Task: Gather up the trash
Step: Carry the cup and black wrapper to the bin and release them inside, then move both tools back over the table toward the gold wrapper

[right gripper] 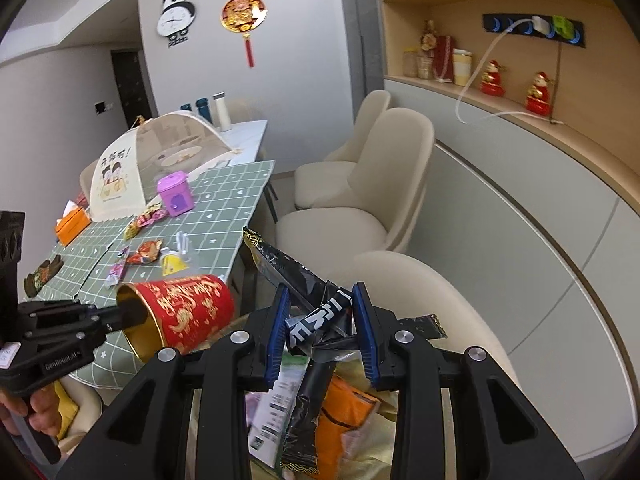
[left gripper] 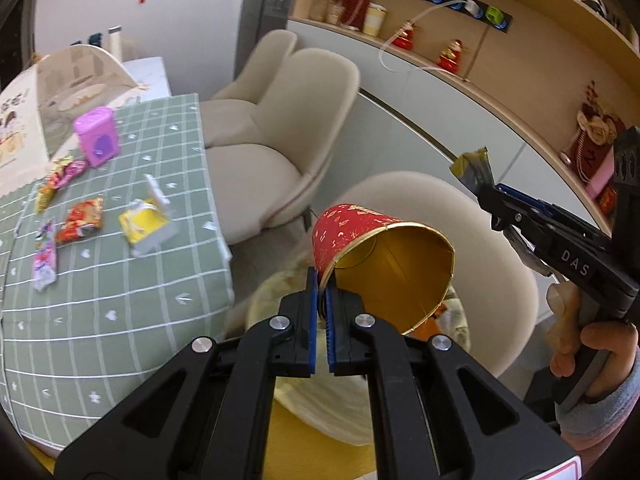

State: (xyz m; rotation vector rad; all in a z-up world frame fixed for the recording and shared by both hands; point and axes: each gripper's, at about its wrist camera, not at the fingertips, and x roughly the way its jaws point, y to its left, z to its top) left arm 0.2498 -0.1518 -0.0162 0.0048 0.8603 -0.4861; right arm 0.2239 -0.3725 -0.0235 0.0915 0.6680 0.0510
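My left gripper (left gripper: 321, 296) is shut on the rim of a red paper cup (left gripper: 360, 232) with a gold inside, held tipped on its side beside the table; the cup also shows in the right wrist view (right gripper: 188, 312). My right gripper (right gripper: 320, 320) has its jaws apart with black snack wrappers (right gripper: 316, 316) between them, over a trash bag (right gripper: 320, 412) holding orange and white packaging. In the left wrist view the right gripper (left gripper: 492, 200) holds a wrapper (left gripper: 472, 168) at its tip. Several wrappers (left gripper: 80, 220) and a yellow carton (left gripper: 146, 226) lie on the green checked tablecloth (left gripper: 120, 320).
A pink box (left gripper: 98, 136) and a mesh food cover (left gripper: 60, 92) stand on the table. Beige chairs (left gripper: 288, 128) line the table's right side. An orange tissue box (right gripper: 72, 224) sits at the far left. A long cabinet with shelves (right gripper: 520, 200) runs along the right.
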